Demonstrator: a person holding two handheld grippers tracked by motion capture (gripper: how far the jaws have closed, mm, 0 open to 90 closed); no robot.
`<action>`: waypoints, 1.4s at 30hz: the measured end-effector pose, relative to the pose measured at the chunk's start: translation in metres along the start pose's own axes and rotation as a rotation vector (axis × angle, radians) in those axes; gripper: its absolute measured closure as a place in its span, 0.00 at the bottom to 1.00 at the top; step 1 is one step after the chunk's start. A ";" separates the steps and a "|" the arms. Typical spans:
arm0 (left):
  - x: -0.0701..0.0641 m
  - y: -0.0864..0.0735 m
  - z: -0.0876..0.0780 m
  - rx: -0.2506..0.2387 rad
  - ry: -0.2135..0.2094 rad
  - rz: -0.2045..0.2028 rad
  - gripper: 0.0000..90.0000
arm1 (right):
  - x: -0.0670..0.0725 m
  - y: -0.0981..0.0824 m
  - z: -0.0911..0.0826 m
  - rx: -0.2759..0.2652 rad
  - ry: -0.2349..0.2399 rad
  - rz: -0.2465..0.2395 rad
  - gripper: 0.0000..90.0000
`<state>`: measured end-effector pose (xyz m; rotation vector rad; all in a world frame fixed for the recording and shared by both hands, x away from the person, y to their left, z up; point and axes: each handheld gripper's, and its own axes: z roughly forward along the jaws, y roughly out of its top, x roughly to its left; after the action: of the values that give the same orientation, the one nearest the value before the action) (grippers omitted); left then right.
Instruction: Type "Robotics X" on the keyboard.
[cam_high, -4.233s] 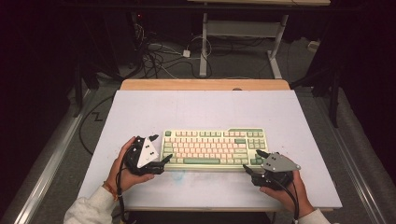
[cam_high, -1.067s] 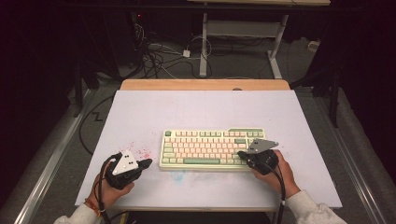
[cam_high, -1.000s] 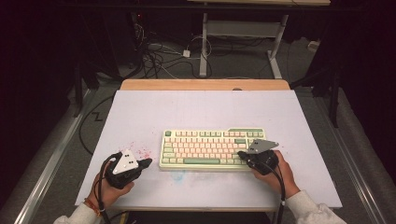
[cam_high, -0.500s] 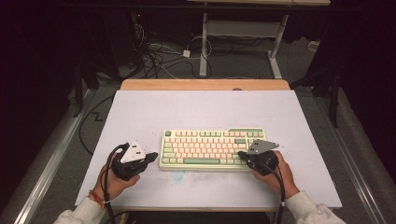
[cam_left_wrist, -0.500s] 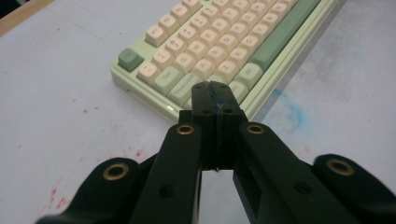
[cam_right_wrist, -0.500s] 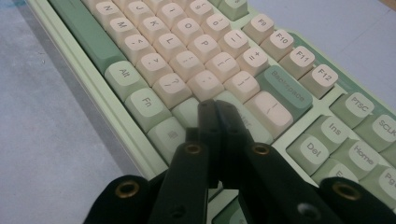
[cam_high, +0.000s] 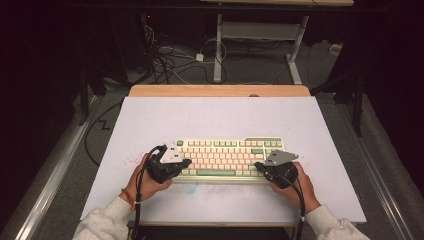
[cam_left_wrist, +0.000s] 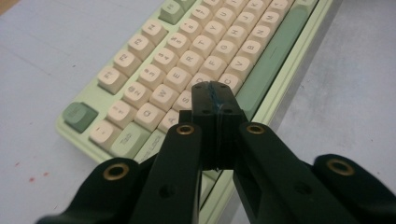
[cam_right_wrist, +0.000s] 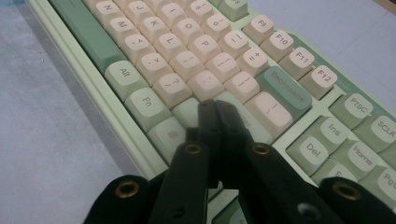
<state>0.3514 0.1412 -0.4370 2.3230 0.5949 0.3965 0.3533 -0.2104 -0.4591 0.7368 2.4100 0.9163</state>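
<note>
A pale green keyboard (cam_high: 227, 155) with cream and green keys lies across the middle of the white table top (cam_high: 220, 117). My left gripper (cam_high: 186, 163) is shut with nothing in it, and its tip hangs over the keyboard's near left corner. In the left gripper view the closed tip (cam_left_wrist: 214, 93) sits above the lower-left letter keys of the keyboard (cam_left_wrist: 154, 70). My right gripper (cam_high: 258, 165) is shut and empty at the near right part of the keyboard. In the right gripper view its tip (cam_right_wrist: 214, 108) is over the keys below Backspace on the keyboard (cam_right_wrist: 187, 51).
The white top rests on a wooden table whose far edge (cam_high: 220, 90) shows. Faint red specks (cam_high: 131, 159) mark the surface left of the keyboard, and a bluish smear (cam_high: 189, 187) lies near its front. Cables (cam_high: 170, 60) and table legs stand on the floor beyond.
My left gripper has moved right and slightly away from me, from the bare top beside the keyboard to its near left corner. The right gripper has stayed where it was.
</note>
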 end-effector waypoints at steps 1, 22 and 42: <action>0.000 0.002 0.003 0.004 -0.003 0.002 0.97 | 0.000 0.000 0.000 0.001 0.000 0.000 1.00; -0.001 0.013 0.033 0.074 -0.020 0.039 0.97 | 0.001 0.000 -0.001 0.001 0.000 -0.005 1.00; -0.003 0.013 0.032 0.060 0.003 0.043 0.97 | 0.001 0.000 -0.001 0.003 0.001 -0.005 1.00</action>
<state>0.3666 0.1137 -0.4508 2.3968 0.5658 0.4071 0.3525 -0.2104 -0.4588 0.7306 2.4132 0.9116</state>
